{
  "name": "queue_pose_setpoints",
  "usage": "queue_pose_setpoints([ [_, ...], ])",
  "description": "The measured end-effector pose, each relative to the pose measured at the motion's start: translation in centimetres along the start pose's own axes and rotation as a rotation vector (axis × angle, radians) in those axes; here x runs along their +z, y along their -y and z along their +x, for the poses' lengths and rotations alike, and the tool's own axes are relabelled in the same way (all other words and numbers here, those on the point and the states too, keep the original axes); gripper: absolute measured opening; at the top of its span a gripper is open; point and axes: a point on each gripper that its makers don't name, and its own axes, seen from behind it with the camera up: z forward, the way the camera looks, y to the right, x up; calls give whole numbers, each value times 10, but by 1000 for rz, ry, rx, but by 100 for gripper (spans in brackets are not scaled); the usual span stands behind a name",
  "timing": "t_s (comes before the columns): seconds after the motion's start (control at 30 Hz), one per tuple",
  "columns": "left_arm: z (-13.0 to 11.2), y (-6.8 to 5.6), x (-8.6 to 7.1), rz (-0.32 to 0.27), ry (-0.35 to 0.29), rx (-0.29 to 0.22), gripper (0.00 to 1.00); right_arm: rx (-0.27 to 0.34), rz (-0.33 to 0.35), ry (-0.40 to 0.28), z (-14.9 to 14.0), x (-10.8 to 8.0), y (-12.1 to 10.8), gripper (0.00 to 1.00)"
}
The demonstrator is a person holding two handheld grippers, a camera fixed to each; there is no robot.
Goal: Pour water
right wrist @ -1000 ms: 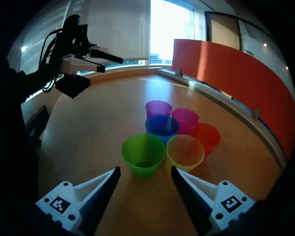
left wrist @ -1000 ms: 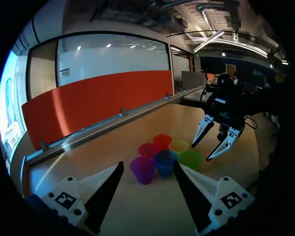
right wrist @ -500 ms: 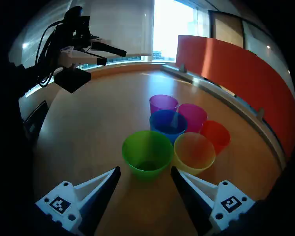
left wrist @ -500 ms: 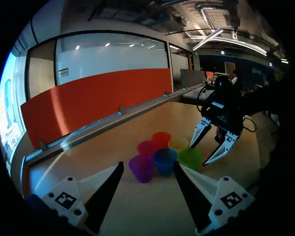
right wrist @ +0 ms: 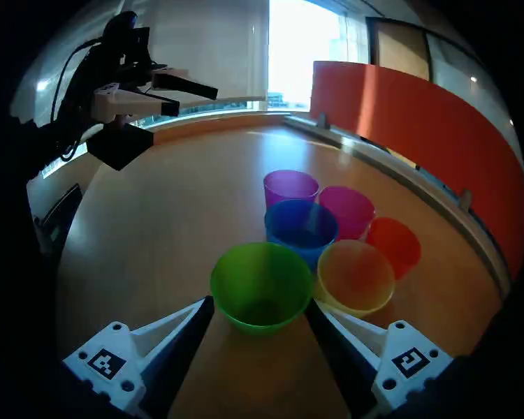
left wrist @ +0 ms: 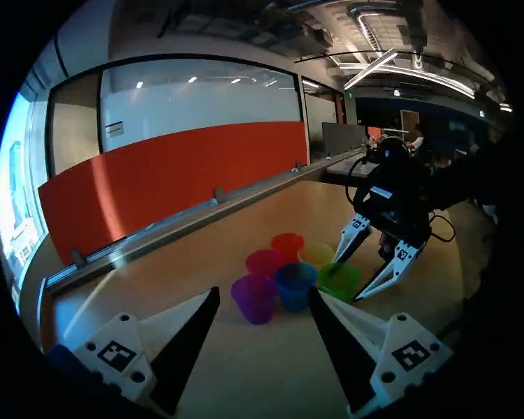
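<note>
- Right gripper (right wrist: pixel 257 302), fingers spread wide, flanks a green cup (right wrist: pixel 262 286) at the near edge of a six-cup cluster on a wooden table (right wrist: pixel 143 237). Whether either finger touches the rim cannot be told.
- Left gripper (left wrist: pixel 262 297) hangs unclenched and empty above the table. Its fingers frame a purple cup (left wrist: pixel 254 298) and a blue cup (left wrist: pixel 295 285) that stand farther off.
- Seen in the right gripper view, the blue cup stands right behind the green one, with a yellow cup (right wrist: pixel 355 276) just beside it on the right.
- At the back of the cluster stand the purple cup, a magenta cup (right wrist: pixel 347 209) and an orange cup (right wrist: pixel 396 241).
- Possibly a little water darkens the bottom of the green cup, though the dim fisheye view leaves that unclear.
- Along the table's far edge runs an orange partition (left wrist: pixel 171 174).
</note>
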Motion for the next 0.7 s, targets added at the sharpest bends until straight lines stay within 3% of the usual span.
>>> queue_pose_setpoints([
  [0.5,-1,1,-2,6,2,3,93,3,5,-9,5,10,2,99],
  [0.7,-2,2,-4,7,2,2,93,-1,-5,-2,6,12,0,95],
])
